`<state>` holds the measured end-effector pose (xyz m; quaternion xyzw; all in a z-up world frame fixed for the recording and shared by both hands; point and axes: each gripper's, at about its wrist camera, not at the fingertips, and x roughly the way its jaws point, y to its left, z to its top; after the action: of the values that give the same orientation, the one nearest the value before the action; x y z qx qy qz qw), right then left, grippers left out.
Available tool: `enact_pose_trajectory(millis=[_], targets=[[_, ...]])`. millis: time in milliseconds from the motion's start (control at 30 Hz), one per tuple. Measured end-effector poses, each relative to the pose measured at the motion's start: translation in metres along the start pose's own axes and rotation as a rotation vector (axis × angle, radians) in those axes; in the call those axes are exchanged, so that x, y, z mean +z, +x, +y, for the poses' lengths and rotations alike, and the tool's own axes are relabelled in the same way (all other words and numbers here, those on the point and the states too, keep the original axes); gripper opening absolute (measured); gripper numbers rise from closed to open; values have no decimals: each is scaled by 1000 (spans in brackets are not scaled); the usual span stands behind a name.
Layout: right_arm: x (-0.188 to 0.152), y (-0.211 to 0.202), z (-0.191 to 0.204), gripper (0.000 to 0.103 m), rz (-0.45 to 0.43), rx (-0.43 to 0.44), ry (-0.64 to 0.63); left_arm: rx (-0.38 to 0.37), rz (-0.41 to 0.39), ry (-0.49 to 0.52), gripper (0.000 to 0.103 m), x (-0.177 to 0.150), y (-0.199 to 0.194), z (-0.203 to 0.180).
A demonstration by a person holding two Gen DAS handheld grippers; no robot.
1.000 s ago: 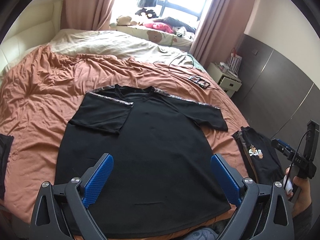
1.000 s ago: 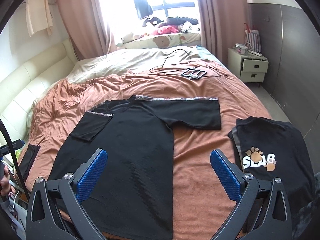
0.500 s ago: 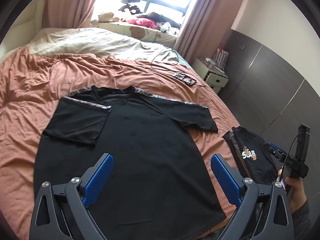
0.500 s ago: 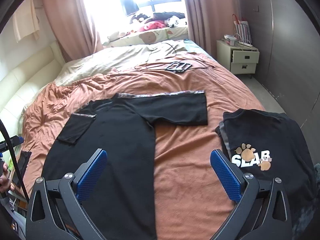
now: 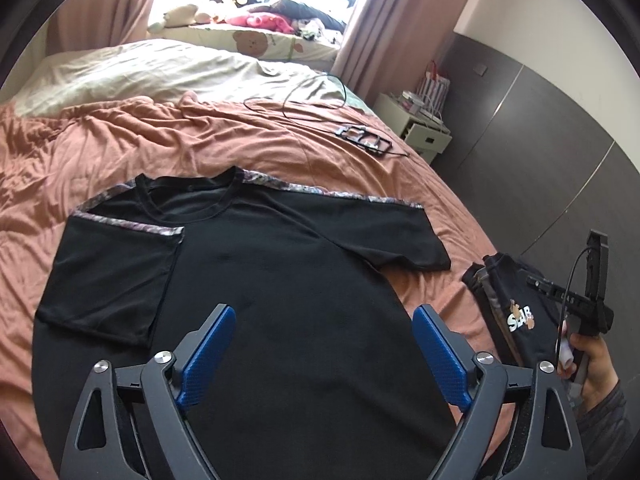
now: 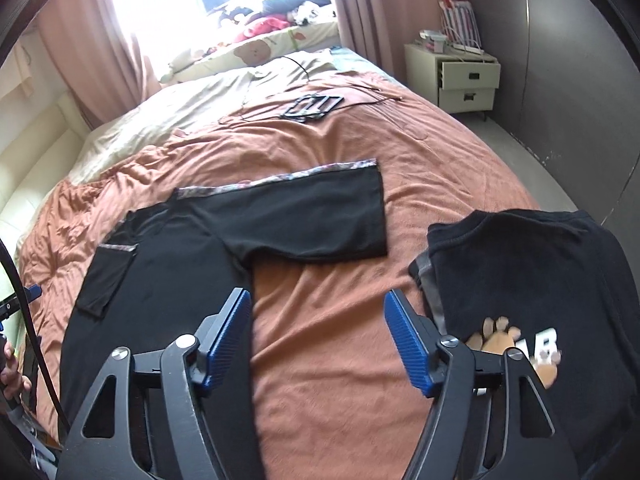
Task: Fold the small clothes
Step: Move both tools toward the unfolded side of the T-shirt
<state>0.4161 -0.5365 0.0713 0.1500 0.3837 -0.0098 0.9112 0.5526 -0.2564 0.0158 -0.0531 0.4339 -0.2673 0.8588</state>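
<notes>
Left gripper (image 5: 322, 354) jaws apart, empty, over the black T-shirt (image 5: 288, 304) spread flat near the bed's foot edge; right gripper (image 6: 318, 338) jaws apart, empty, over bare rust bedspread (image 6: 332, 320); folded logo shirt (image 6: 532, 280) by the right edge. Left sleeve (image 5: 108, 272) folded in, right sleeve (image 6: 316, 220) extended. Risk: thin matte knit on soft rumpled cover; a pinch may catch the bedspread, dragging the fold askew. Cable (image 5: 304, 96) farther up.
</notes>
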Motion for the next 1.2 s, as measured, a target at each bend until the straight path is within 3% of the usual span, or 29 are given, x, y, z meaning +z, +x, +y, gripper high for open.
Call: enact_pose_trajectory(millis=[200, 367, 700, 800, 867, 933, 1133, 1200], targets=[[31, 41, -8, 62, 14, -6, 12, -11, 26, 29, 84, 22, 44, 0], [49, 85, -12, 62, 35, -15, 13, -11, 53, 49, 70, 36, 82, 1], [74, 149, -21, 62, 57, -48, 12, -20, 88, 51, 63, 56, 159, 9], [80, 167, -24, 50, 77, -56, 9, -8, 97, 89, 63, 59, 178, 9], [82, 179, -26, 49, 80, -73, 3, 14, 101, 94, 60, 61, 188, 11], [85, 193, -28, 49, 93, -88, -4, -17, 122, 90, 58, 62, 203, 15], [95, 235, -38, 49, 130, -128, -1, -17, 148, 114, 49, 63, 242, 20], [98, 246, -41, 44, 137, -124, 9, -23, 157, 119, 49, 63, 254, 22]])
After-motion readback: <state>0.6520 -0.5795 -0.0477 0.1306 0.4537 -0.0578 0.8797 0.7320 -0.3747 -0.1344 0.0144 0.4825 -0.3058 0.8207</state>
